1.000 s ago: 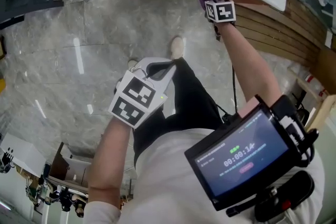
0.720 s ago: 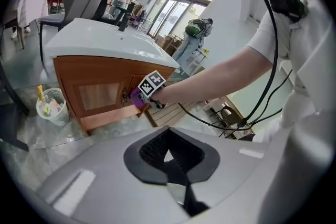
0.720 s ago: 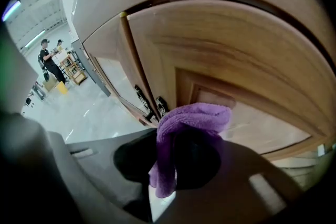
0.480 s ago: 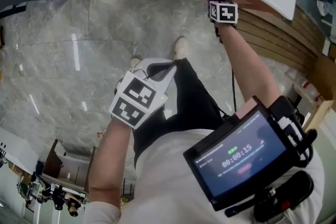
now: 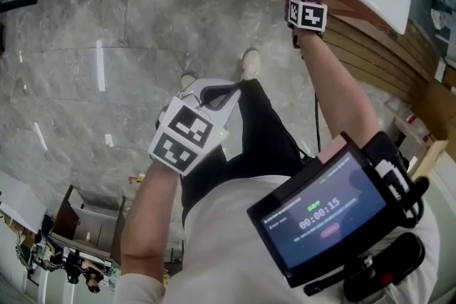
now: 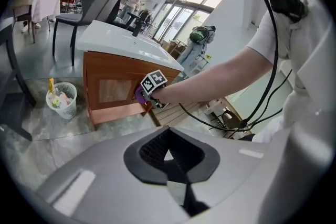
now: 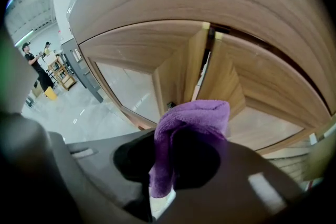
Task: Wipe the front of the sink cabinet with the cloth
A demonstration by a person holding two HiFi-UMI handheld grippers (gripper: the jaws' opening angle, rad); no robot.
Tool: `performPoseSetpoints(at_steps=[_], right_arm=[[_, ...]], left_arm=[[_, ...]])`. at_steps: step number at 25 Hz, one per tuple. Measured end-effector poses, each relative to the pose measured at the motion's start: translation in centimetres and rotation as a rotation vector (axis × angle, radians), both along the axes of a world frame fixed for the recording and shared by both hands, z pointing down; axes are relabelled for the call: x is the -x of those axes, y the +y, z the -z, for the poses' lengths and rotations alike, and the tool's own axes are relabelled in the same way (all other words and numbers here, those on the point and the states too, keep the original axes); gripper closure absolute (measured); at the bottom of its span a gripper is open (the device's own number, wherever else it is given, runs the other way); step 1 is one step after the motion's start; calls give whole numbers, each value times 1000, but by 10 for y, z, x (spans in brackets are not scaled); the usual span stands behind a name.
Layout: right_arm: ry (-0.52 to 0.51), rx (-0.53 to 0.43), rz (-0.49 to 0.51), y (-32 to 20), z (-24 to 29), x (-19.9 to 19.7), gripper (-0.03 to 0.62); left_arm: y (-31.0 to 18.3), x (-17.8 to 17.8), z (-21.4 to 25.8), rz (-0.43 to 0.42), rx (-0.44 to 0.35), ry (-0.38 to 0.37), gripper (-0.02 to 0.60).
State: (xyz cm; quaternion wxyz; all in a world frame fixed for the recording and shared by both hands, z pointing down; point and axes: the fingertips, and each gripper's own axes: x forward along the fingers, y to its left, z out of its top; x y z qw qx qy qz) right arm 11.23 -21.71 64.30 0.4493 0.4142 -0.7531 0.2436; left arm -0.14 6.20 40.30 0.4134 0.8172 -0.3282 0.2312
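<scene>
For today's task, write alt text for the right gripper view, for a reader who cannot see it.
The right claw is shut on a folded purple cloth, held close against the wooden sink cabinet. Pale floor shows at the left.

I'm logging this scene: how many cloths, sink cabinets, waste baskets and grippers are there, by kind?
Purple fluffy cloth: 1
Brown wooden sink cabinet: 1
White mesh waste basket: 1
Handheld grippers, left gripper and right gripper: 2
Total: 5
</scene>
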Motion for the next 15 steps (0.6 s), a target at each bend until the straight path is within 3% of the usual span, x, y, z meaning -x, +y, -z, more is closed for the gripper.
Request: performPoseSetpoints(at_steps=[3, 7, 15], right_arm=[[12, -6, -28, 2, -2, 6, 522], [37, -21, 4, 6, -3, 20, 522], [-24, -12, 95, 11, -3, 92, 522]], left_arm=[[7, 10, -2, 12, 3, -1, 577], [15, 25, -5, 24, 6, -11, 577], [23, 43, -9, 39, 8, -35, 577]])
